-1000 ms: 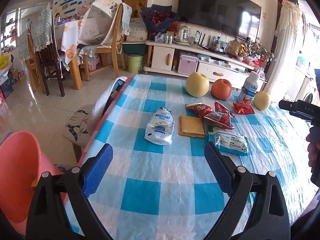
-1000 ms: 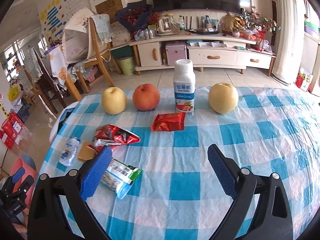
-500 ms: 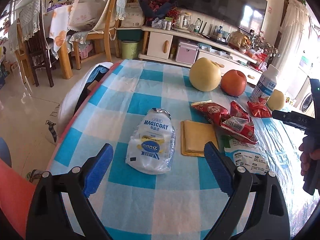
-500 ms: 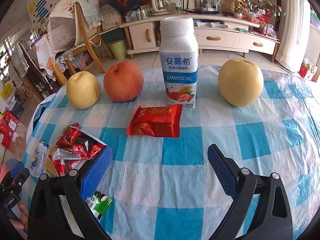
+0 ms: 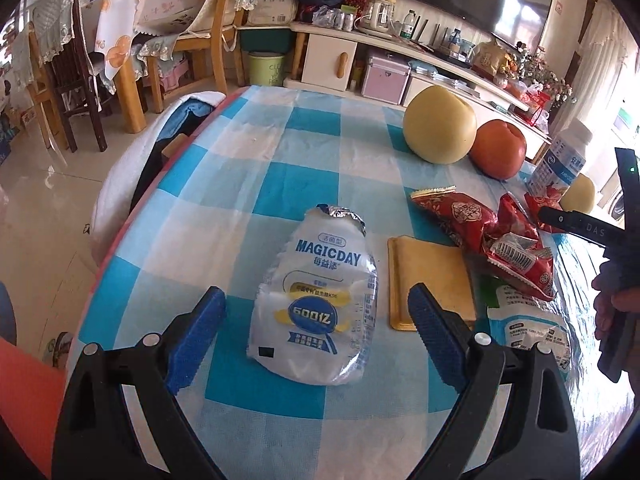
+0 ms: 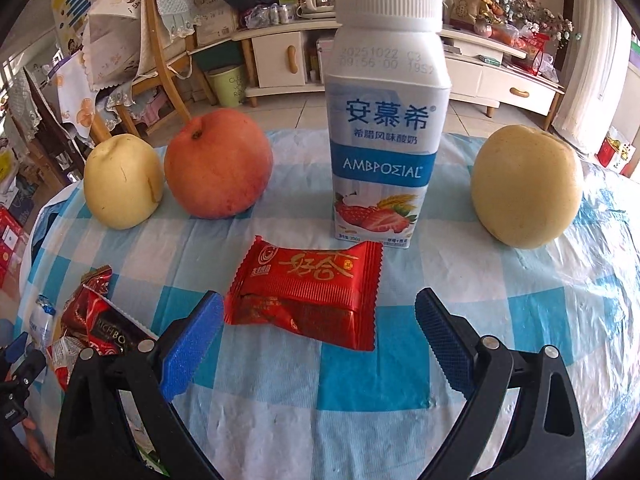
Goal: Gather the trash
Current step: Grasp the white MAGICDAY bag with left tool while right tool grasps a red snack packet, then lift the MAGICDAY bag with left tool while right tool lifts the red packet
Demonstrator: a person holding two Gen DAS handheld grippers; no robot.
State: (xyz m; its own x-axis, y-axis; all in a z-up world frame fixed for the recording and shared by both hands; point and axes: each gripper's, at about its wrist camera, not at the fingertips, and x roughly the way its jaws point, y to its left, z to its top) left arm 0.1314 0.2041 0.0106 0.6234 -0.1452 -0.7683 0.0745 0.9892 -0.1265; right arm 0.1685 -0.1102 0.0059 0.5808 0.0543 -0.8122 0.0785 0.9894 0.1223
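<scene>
The left tongs (image 5: 316, 330) are released, with the blue pads wide apart, low over the checked tabletop (image 5: 256, 168). Between the pads lies a flattened white pouch (image 5: 320, 304), its torn foil end pointing away; neither pad touches it. Just to its right lies a yellow card (image 5: 428, 276), and a red wrapper (image 5: 476, 228) overlaps the far right corner of the card. Behind them stand a pear (image 5: 440, 124) and an apple (image 5: 498, 148), touching each other.

The right tongs (image 6: 318, 338) are also released. A red candy wrapper (image 6: 308, 292) lies between their pads, close to the left pad, flat on the tabletop. Just behind it stands a yogurt bottle (image 6: 386, 128), upright, with another pear (image 6: 526, 186) to its right, apart from the bottle.
</scene>
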